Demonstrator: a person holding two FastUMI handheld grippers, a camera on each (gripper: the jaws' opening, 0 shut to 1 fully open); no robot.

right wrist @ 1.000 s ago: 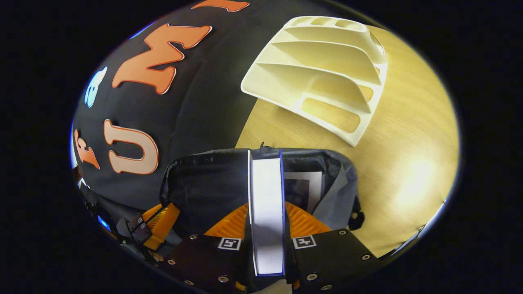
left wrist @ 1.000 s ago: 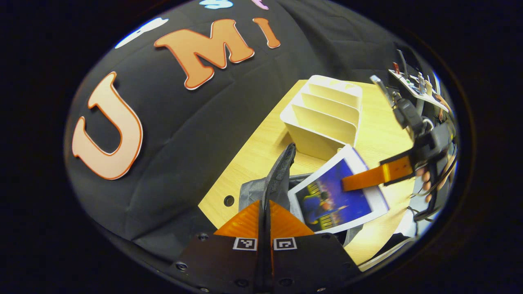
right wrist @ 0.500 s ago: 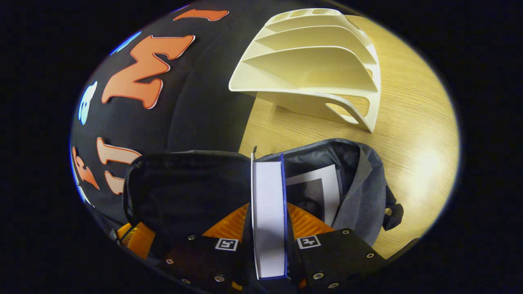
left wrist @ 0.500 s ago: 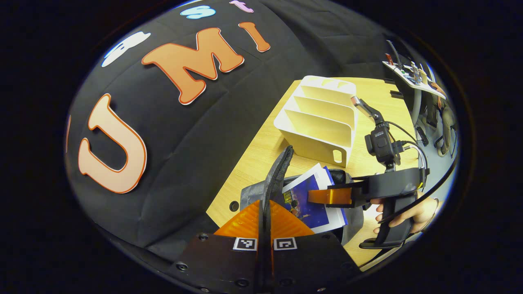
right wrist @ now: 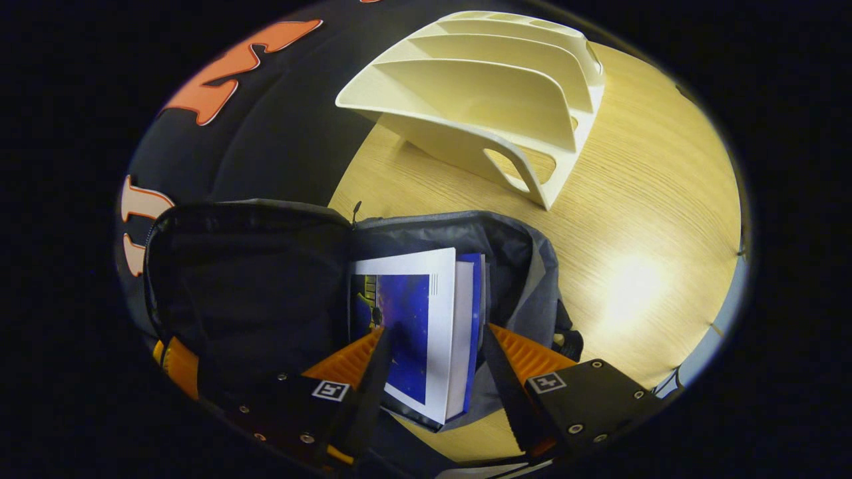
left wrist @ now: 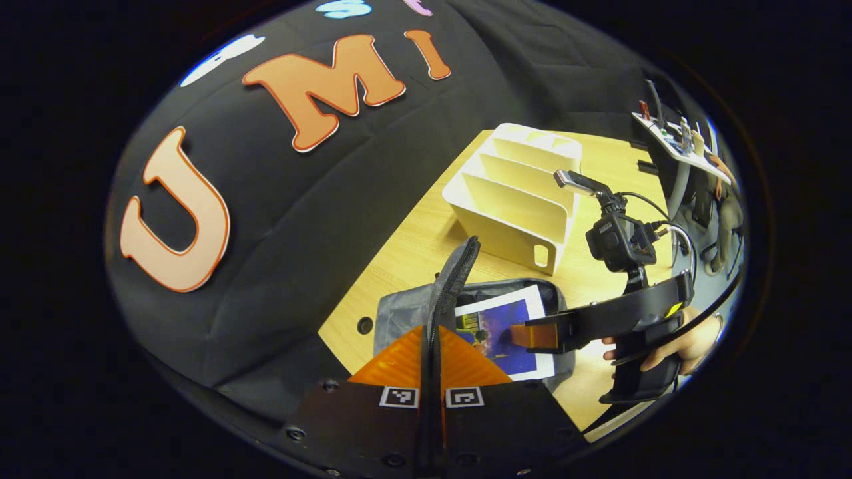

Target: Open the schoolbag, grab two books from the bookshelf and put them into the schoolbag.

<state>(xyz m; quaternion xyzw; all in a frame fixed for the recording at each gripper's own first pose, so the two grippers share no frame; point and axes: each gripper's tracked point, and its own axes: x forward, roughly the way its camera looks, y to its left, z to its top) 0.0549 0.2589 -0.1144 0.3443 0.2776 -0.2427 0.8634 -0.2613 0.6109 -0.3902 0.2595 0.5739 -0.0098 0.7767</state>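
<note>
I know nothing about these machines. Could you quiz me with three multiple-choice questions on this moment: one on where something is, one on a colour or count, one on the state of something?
1. Where is the blue-covered book?
A. In the open schoolbag
B. Standing in the bookshelf
C. Flat on the bare table

2. What colour is the bookshelf?
A. Red
B. Cream
C. Green

3. How does the right claw stand?
A. Shut on the book
B. Open, fingers spread either side of the book
C. Shut on the bookshelf

Answers:
1. A: the right gripper view shows the book lying inside the bag's opening, its lining around it.
2. B: its dividers look pale cream in both views, and its slots hold nothing.
3. B: there are gaps between each finger and the book. Meanwhile the left claw is shut on the bag's flap, holding it up.
</note>
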